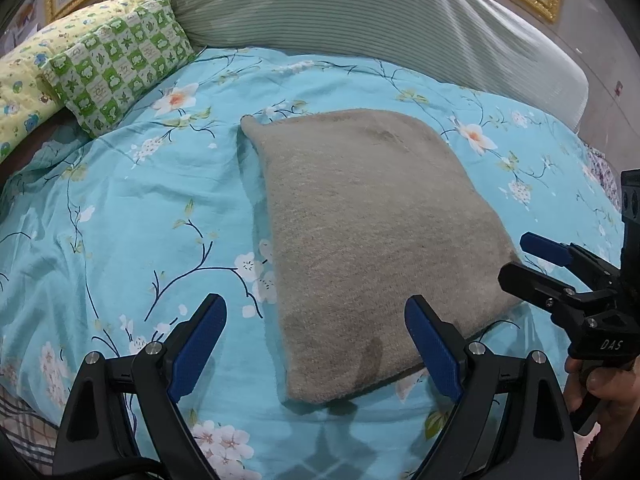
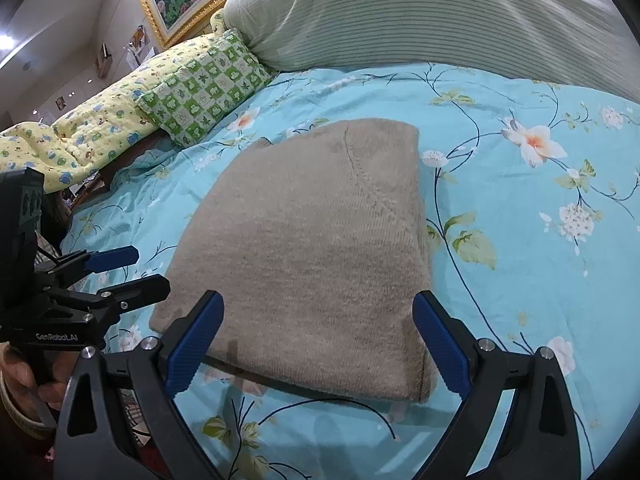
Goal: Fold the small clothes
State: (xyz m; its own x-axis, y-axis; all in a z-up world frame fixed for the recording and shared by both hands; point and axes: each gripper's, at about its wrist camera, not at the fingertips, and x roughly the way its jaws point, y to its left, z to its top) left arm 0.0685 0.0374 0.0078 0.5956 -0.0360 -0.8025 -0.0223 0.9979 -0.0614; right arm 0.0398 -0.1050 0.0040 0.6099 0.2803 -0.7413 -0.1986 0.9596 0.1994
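Sweater [image 1: 372, 240] folded into a neat grey-brown rectangle, lying flat on the bed's blue flowered cover [image 1: 120, 208].

I see both of my tools hovering just short of its near edge, neither touching the knit. My left hand-held gripper [image 1: 316, 344] is released, its blue pads spread wide with nothing between them. My right hand-held gripper [image 2: 318, 344] is likewise released and empty, framing the sweater's near corner. Each tool also shows at the edge of the other's view, fingers apart. Behind the sweater sit a green checked pillow [image 1: 120, 64], a yellow printed quilt [image 2: 100, 120] and a large striped cushion [image 1: 360, 12] against the gold picture frame [image 2: 160, 12].
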